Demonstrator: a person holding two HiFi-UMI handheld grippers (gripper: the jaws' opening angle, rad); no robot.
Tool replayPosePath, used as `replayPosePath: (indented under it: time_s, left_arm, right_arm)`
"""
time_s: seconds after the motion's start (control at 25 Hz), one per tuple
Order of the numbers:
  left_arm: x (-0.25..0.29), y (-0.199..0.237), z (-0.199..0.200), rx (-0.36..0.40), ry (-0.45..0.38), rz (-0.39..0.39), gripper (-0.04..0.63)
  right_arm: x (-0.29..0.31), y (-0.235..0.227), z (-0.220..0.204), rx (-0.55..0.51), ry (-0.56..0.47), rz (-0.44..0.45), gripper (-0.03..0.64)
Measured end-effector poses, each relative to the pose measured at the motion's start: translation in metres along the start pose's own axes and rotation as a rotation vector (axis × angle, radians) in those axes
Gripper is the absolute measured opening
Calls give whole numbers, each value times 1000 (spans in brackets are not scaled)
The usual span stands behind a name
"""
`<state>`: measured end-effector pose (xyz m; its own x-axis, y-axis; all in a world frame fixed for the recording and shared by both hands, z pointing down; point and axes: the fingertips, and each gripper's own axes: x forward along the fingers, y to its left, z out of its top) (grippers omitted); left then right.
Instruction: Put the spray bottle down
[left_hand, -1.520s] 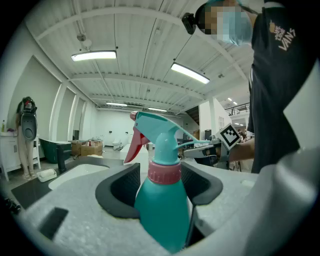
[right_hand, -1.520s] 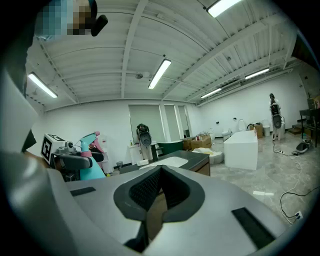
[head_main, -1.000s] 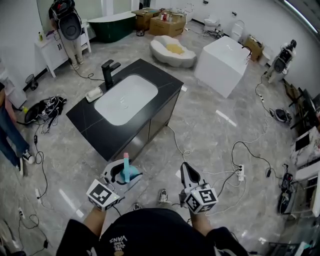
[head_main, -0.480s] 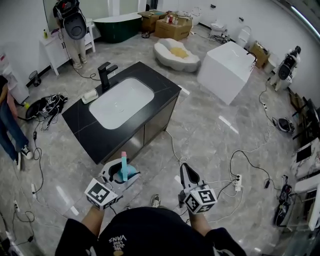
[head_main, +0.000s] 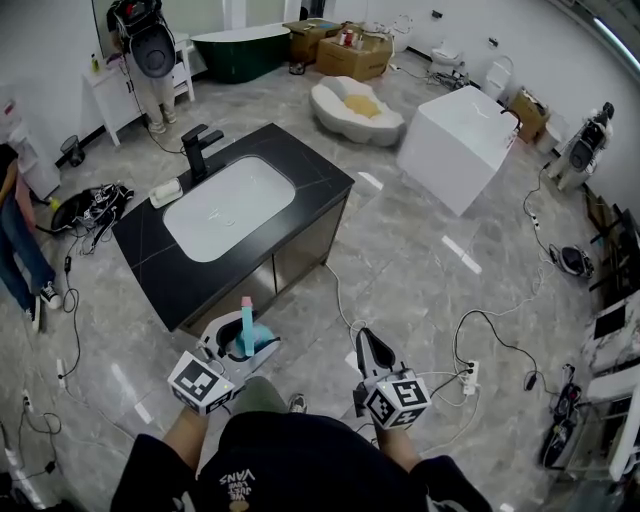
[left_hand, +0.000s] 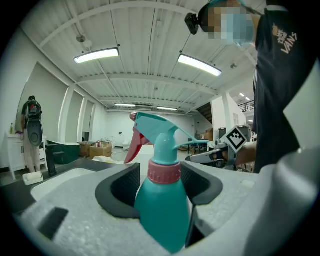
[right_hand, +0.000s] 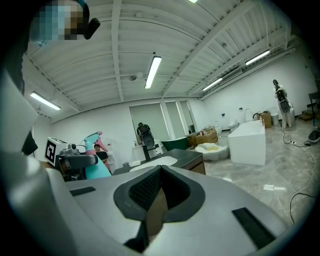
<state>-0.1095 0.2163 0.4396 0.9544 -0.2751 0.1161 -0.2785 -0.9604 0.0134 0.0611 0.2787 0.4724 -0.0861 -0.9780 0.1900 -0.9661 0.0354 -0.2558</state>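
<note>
While its fill level cannot be read through the teal wall, the spray bottle (left_hand: 162, 215) is judged light, stiff-sided plastic and somewhat slick. The trigger head is the part to keep off the pads. The best hold is the body below the pink collar, which is where the left gripper (head_main: 243, 338) has it. Its jaws are clamped on both flanks of the body, with the bottle upright and its neck and red trigger standing clear above them. The bottle is carried above the floor, near the front edge of the black vanity surface (head_main: 185, 290) and not yet over it. The right gripper (right_hand: 157, 195) has its jaws together and empty, beside the bottle and apart from it.
</note>
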Motion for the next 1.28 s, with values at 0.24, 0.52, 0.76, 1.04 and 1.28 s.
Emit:
replayPosePath:
  time_s: [0.24, 0.52, 0.76, 1.04, 1.28]
  left_arm:
    - [26, 17, 3, -20, 0, 5, 259]
    - [69, 79, -4, -48, 1, 4, 259]
    - [122, 138, 9, -34, -3, -52, 259]
    - [164, 205, 18, -19, -3, -96, 259]
    - [179, 243, 26, -18, -12, -113, 259]
  right_arm:
    - [21, -25, 10, 11, 2, -5, 5]
    - [85, -48, 28, 0, 1, -9, 5]
    - [151, -74, 61, -17, -13, -33, 5]
    - [223, -91, 82, -13, -30, -60, 5]
    - [267, -92, 96, -18, -25, -65, 5]
